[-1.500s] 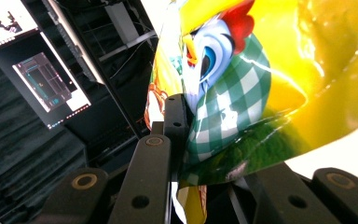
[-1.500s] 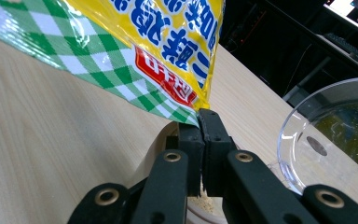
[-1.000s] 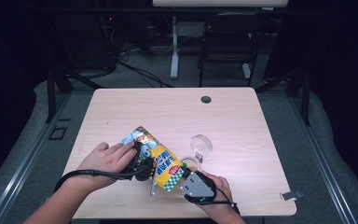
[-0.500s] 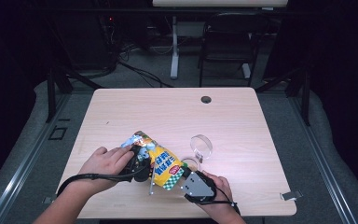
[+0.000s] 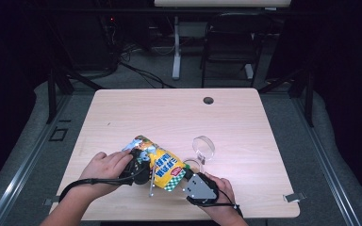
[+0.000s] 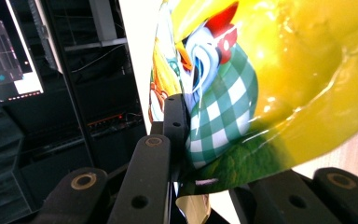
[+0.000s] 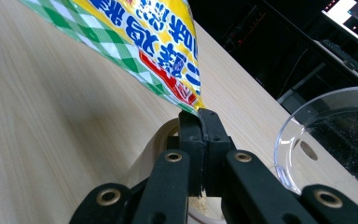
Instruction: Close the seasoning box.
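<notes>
The yellow snack bag point(image 5: 164, 167) is held up off the near part of the table point(image 5: 245, 117) between both grippers. The left gripper point(image 5: 139, 162) has its jaws clamped on the bag's upper part — the right gripper point(image 5: 188, 181) pinches the bag's lower corner, jaws pressed together on the foil, just beside a clear glass dish point(image 5: 203, 147).

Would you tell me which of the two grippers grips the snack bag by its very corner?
The right gripper pinches the snack bag at its corner tip; the left gripper clamps the bag's side.
</notes>
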